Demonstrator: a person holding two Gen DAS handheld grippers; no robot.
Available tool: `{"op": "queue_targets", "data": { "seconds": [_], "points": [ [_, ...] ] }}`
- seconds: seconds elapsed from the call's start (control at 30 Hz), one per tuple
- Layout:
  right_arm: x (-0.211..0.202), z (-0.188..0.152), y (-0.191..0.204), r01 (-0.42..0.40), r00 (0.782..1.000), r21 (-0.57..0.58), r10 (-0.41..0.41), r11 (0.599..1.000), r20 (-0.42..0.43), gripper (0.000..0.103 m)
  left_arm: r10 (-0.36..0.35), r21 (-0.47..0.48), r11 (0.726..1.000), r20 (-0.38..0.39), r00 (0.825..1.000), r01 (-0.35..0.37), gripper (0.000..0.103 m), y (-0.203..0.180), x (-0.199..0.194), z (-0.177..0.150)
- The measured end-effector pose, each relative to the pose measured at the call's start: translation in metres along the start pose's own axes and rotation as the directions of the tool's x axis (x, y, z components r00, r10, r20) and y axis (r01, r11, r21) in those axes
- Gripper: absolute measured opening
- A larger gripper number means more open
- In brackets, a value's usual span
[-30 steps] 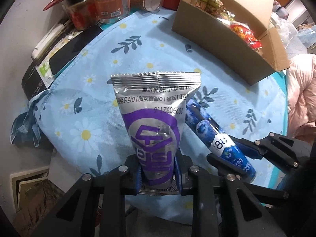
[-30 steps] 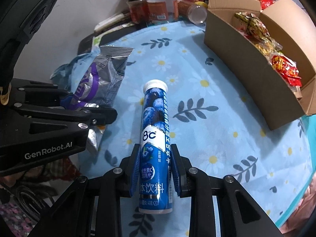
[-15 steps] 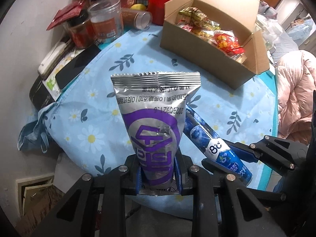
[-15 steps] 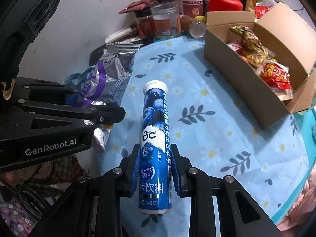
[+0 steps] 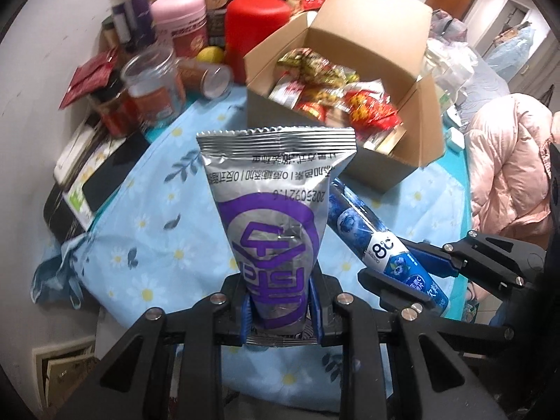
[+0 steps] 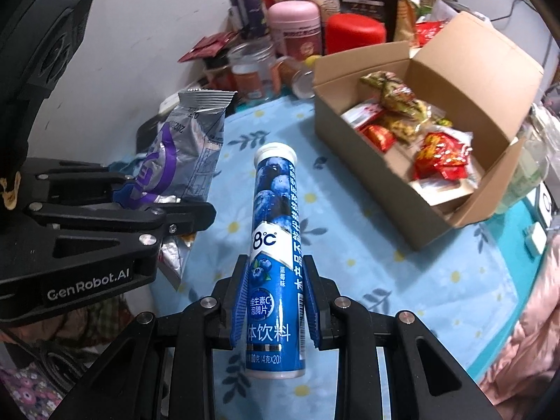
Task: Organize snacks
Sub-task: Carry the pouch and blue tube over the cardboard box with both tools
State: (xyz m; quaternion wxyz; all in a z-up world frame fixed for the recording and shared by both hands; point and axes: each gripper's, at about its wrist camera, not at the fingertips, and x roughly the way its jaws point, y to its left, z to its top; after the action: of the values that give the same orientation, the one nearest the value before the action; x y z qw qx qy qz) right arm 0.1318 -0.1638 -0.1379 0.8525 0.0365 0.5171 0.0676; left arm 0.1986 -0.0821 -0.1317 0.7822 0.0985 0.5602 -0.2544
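Blue daisy-print cloth (image 6: 402, 269) covers the table below us, with a crowd of jars and tins ranged along the white wall at its far side and an open cardboard box (image 5: 350, 161) of wrapped snacks standing on the cloth ahead. Compared with a second ago we now see that cloth from higher up: the box has slid from the upper right toward the middle of both views, its contents are plain to see from above, and the red canister (image 5: 257, 31) and pink-lidded jar (image 5: 180, 24) behind it have come into sight. We read this as both items being lifted clear of the table and carried toward the box. Our left gripper (image 5: 281, 301) pinches the lower end of the silver-and-purple snack pouch (image 5: 276, 206), jaws pressed into the foil, the pouch standing up in front of the camera with its crimped top edge toward the box. Our right gripper (image 6: 274, 297) clamps the blue tablet tube (image 6: 274, 231) near its base, white cap pointing forward. Neither grip has shifted on its item across the second. The two held items sit just beside each other in the air, short of the box's near wall, so the dropping-in looks to be the step that remains, and the box seems to have room at its near end.
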Motion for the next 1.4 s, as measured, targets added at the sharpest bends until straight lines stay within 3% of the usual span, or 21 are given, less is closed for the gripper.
{"op": "queue_targets", "data": {
  "seconds": [0.43,0.7,1.03,1.4],
  "points": [
    [-0.027,0.054,-0.056,0.073,0.993,0.062,-0.078,0.995,0.092,0.028,-0.037,0.054,0.998,0.112,0.993,0.031,0.025,-0.029,-0.010,0.081],
    [-0.027,0.089,-0.091,0.104,0.985,0.098,-0.116,0.990,0.128,0.028,-0.060,0.069,0.996,0.142,0.988,0.051,0.025,-0.034,0.004,0.134],
    [-0.006,0.118,-0.146,0.146,0.978,0.163,-0.167,0.976,0.124,0.028,-0.077,0.121,0.991,0.128,0.989,0.062,0.025,-0.051,0.048,0.190],
    [0.029,0.127,-0.197,0.192,0.974,0.245,-0.216,0.950,0.074,0.028,-0.089,0.187,0.980,0.063,0.994,0.076,0.025,-0.070,0.106,0.220]
  ]
}}
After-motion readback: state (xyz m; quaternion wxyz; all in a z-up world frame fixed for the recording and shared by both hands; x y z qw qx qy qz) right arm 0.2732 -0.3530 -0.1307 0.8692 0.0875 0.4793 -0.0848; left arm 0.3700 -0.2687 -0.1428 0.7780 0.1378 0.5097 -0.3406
